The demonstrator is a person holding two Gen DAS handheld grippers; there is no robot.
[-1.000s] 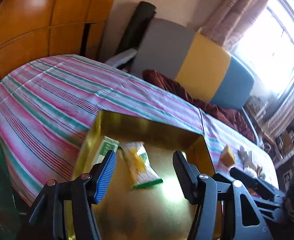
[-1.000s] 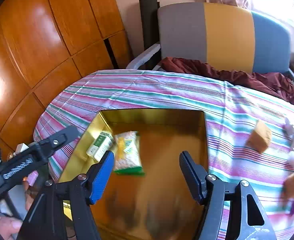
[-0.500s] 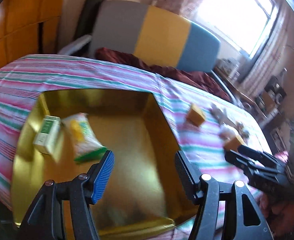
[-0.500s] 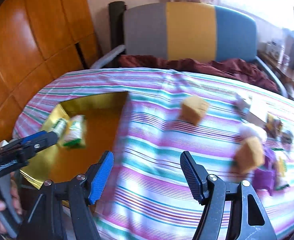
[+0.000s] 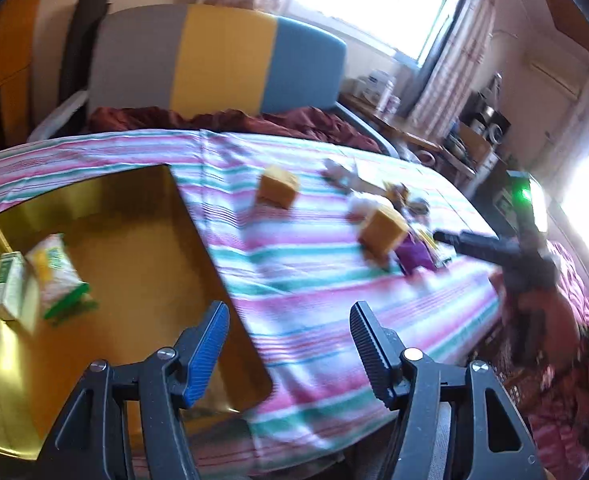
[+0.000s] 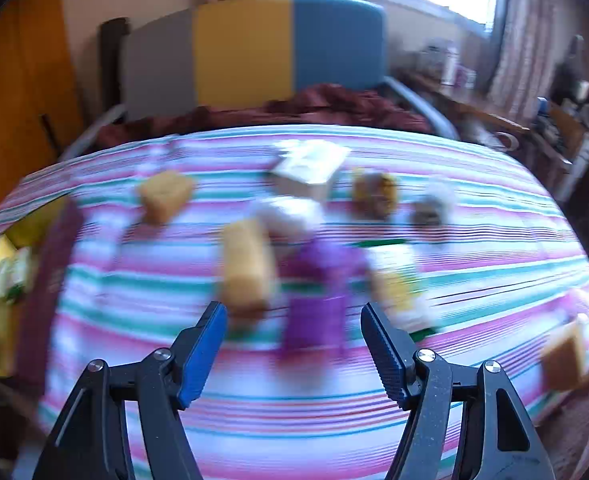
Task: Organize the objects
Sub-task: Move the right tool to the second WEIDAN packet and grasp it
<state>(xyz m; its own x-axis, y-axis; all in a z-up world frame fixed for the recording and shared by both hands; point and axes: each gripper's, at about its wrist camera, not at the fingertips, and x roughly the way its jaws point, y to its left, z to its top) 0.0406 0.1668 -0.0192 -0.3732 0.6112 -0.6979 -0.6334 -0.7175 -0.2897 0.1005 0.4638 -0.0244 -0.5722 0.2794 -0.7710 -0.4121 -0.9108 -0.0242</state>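
1. Left claw (image 5: 288, 344) is spread wide with nothing between its jaws, hanging over the edge where the gold tray (image 5: 198, 232) meets the striped cloth (image 5: 294, 280).
2. Inside that tray, out at 9 o'clock, a green-and-white carton (image 5: 6, 290) lies just beside a yellow-green snack packet (image 5: 56, 276).
3. Right claw (image 6: 294, 344) is also released and empty, above the cloth-covered surface (image 6: 294, 400).
4. Straight ahead at 12 o'clock, blurred, a purple packet (image 6: 318, 292) sits between a tan block (image 6: 246, 264) at 11 o'clock and a yellow-and-white packet (image 6: 398, 284) at 1 o'clock.
5. Farther out, a second tan block (image 6: 165, 196) lies at 10 o'clock, with a pale box (image 6: 308, 170) at 12.
6. Behind it all stands a grey, yellow and blue panel (image 6: 254, 48).
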